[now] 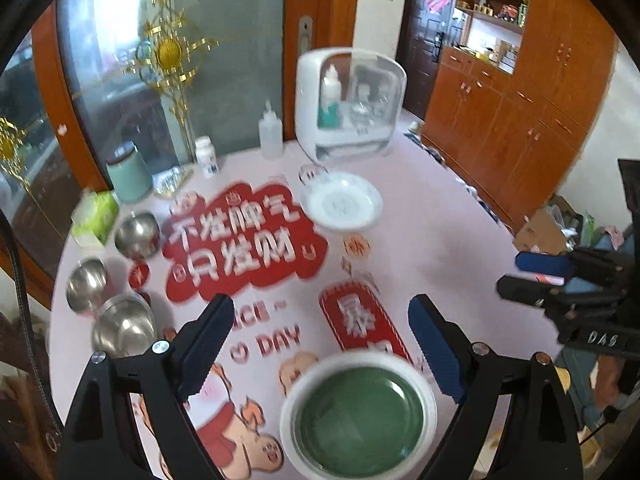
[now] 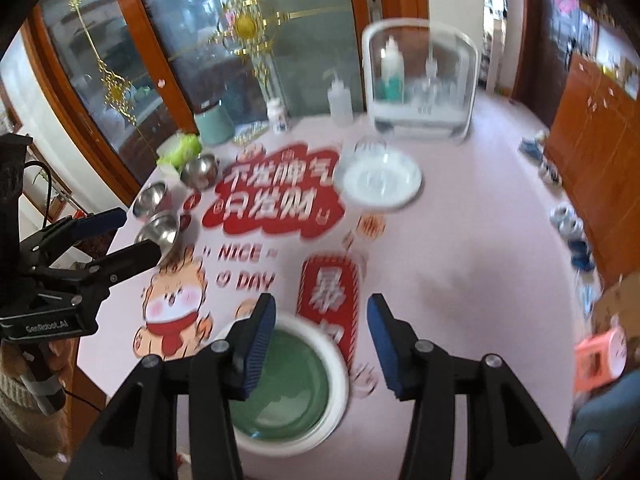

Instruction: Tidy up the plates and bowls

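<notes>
Left wrist view: we are holding the left gripper (image 1: 320, 344) spread wide and empty above the green bowl (image 1: 360, 420) at lower centre. We are keeping the right gripper (image 2: 322, 336) parted too, gripping nothing, with the white plate (image 2: 378, 182) sitting at upper centre.

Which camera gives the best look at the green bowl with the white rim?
The left wrist view: the round green bowl with the white rim lies almost wholly uncovered between the open claw's fingers, blurred. In the right wrist view the same bowl is partly hidden behind one blue finger pad.
</notes>
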Demonstrator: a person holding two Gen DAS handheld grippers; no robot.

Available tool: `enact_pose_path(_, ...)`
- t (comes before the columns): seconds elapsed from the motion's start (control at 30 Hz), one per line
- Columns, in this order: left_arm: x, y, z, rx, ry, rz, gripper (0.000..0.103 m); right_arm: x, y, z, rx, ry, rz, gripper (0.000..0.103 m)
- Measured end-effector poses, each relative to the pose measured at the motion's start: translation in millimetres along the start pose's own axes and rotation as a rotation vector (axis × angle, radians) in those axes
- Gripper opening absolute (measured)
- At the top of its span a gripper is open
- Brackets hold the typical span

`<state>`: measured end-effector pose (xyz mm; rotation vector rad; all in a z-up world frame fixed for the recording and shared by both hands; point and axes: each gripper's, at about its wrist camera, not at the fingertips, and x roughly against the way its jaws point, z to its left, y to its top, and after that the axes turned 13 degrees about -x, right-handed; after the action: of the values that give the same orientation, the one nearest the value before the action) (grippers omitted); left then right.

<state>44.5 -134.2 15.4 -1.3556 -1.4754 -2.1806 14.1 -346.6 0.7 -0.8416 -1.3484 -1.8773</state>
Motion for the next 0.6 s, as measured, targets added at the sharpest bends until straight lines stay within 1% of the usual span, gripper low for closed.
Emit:
enact_pose_path(0.03,-3,14,1,0.005,0.015,-0.003,0.088,1,11,-4,0.006,0.000,-0.009,0.048)
enact_pose_path(0.1,-7,32,2,0.013,0.030,-0.006,0.088,0,38,-15,0.019,-0.001,-0.030,0.048)
enact_pose_path(0.17,-19,58,3,0.031,0.044,-0.005,0.088,-5,65,-27,0.028,-0.009,-0.048,0.048)
enact_pose_path(0.27,-40,85,6,0.062,0.057,0.000,0.088,-18,101,-49,0.036,-0.026,-0.071,0.048)
enact_pose_path(0.3,-53,98,9,0.080,0.060,0.005,0.088,-22,110,-55,0.034,-0.028,-0.073,0.048)
enact_pose_path(0.37,-72,112,11,0.099,0.064,0.013,0.088,-40,133,-73,0.021,-0.023,-0.065,0.048)
enact_pose_path(0.4,-90,122,14,0.117,0.068,0.021,0.088,-51,143,-82,0.009,-0.022,-0.053,0.048)
enact_pose_path(0.5,-131,138,22,0.168,0.048,0.048,0.088,-87,168,-105,-0.012,-0.001,-0.011,0.048)
enact_pose_path(0.6,-188,146,35,0.230,0.029,0.097,0.088,-122,182,-120,-0.029,0.008,0.027,0.048)
